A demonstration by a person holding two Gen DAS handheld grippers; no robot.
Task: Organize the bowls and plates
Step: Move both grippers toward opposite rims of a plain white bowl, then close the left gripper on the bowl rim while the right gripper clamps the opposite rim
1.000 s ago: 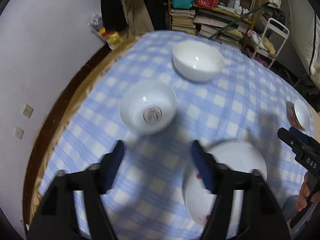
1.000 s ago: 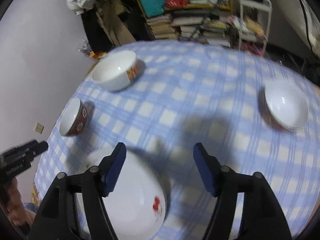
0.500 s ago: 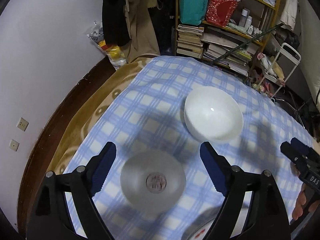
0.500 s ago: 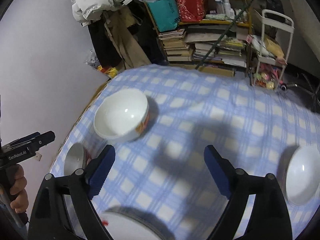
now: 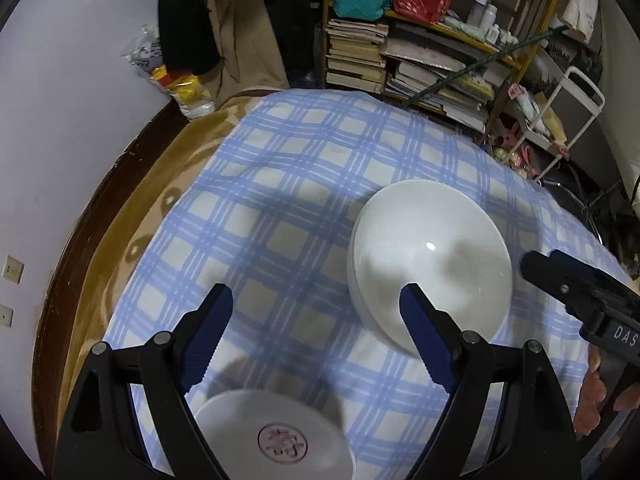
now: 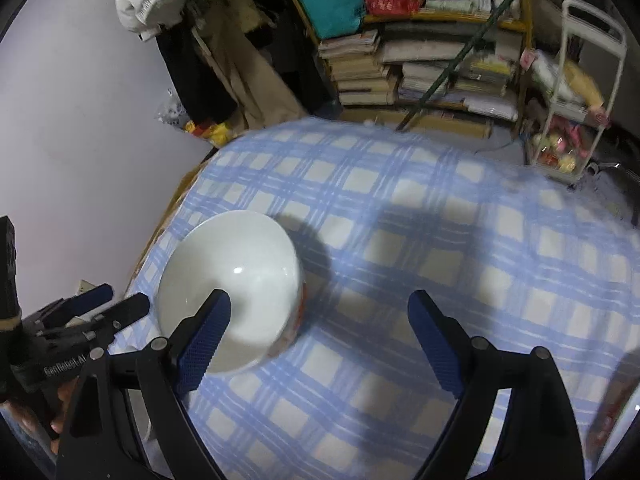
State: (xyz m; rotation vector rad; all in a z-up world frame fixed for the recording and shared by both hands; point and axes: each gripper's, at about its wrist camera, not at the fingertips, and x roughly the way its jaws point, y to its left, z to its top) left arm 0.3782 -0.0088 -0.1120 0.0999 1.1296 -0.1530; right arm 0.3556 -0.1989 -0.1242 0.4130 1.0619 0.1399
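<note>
A large white bowl (image 5: 430, 264) stands upright on the blue checked tablecloth (image 5: 312, 168). My left gripper (image 5: 316, 332) hangs open over the cloth just left of it, its right finger overlapping the bowl's near rim. A smaller white bowl with a red seal mark inside (image 5: 276, 436) lies under that gripper at the bottom edge. In the right wrist view the large bowl (image 6: 232, 280) shows a red pattern on its side. My right gripper (image 6: 320, 332) is open to the bowl's right, nothing between its fingers. Each gripper shows in the other's view: right gripper (image 5: 544, 266), left gripper (image 6: 120, 300).
A brown blanket (image 5: 120, 240) edges the table on the left by the white wall. Behind the table stand shelves of books (image 5: 420, 60), a white cart (image 6: 576, 112) and hanging clothes (image 5: 240, 20). A blurred dish rim (image 6: 618, 408) sits at the lower right.
Both grippers have moved toward the far side of the table. The large bowl has come close, the small bowl has slid to the bottom edge, and the plate has left view. Both jaws stand wider.
</note>
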